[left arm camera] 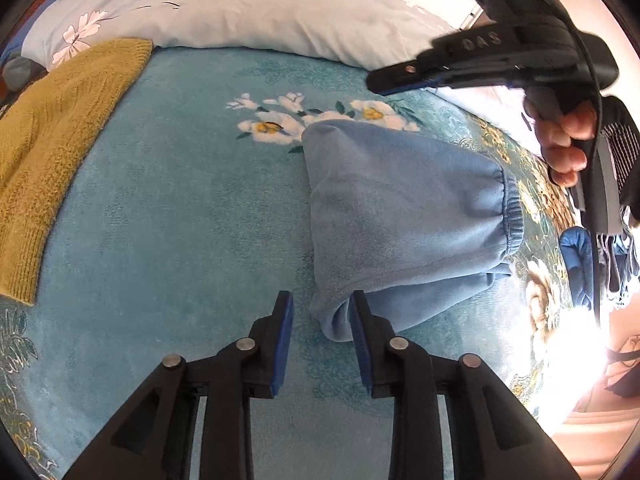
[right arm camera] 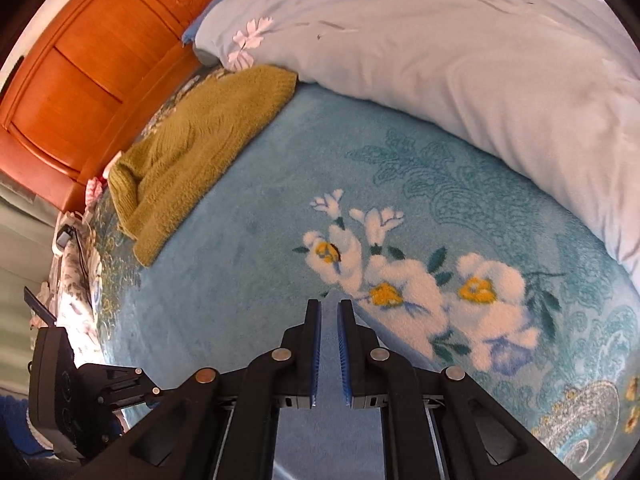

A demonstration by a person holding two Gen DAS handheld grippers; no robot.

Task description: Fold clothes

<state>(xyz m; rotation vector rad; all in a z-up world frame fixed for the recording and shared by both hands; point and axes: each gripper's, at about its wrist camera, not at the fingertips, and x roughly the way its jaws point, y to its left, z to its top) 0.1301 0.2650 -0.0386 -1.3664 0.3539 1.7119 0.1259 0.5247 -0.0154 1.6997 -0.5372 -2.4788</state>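
— What did we have on the bed?

— We had a light blue fleece garment (left arm camera: 404,216) lying folded on the teal floral blanket, its gathered elastic band turned toward the right edge and a loose corner bunched at the near end. In the right wrist view we saw only a strip of that pale blue cloth (right arm camera: 329,344).

— And the other piece?

— We saw a mustard-yellow knit sweater (left arm camera: 52,152) well apart to the left, lying flat, its ribbed hem toward us and its far end against the pale duvet.
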